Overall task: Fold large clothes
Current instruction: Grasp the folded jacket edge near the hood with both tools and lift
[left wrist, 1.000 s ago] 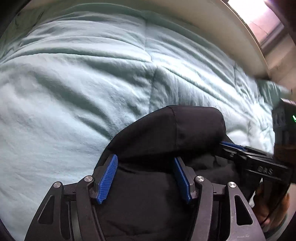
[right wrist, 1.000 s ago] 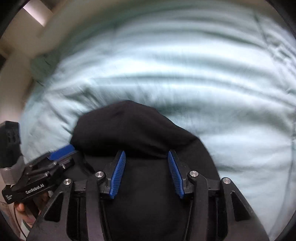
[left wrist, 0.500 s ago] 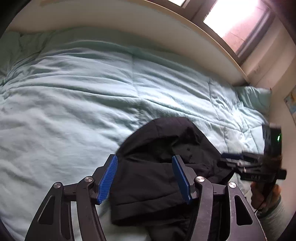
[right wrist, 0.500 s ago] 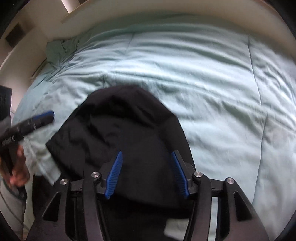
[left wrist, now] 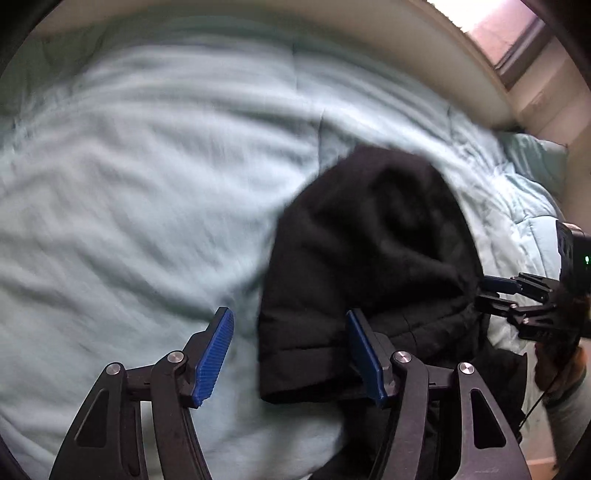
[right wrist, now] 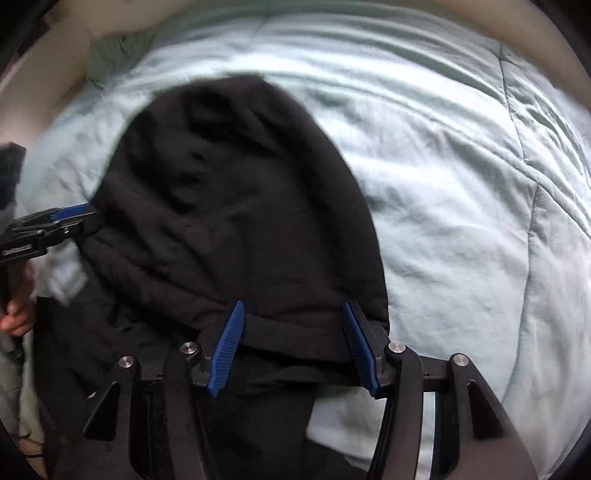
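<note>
The black padded jacket (right wrist: pixel 236 206) now lies folded on the near part of the bed's pale green quilt (left wrist: pixel 129 184). Both grippers have let go and lifted: the left gripper (left wrist: pixel 291 354) is still opening, the right gripper (right wrist: pixel 293 347) stands half open, neither gripping cloth. This fold looks finished.

One black garment (left wrist: pixel 373 251), one pale green quilt (left wrist: pixel 140 192), two tongs (left wrist: pixel 291 354), one pillow (left wrist: pixel 535 155), one window (left wrist: pixel 491 22)
</note>
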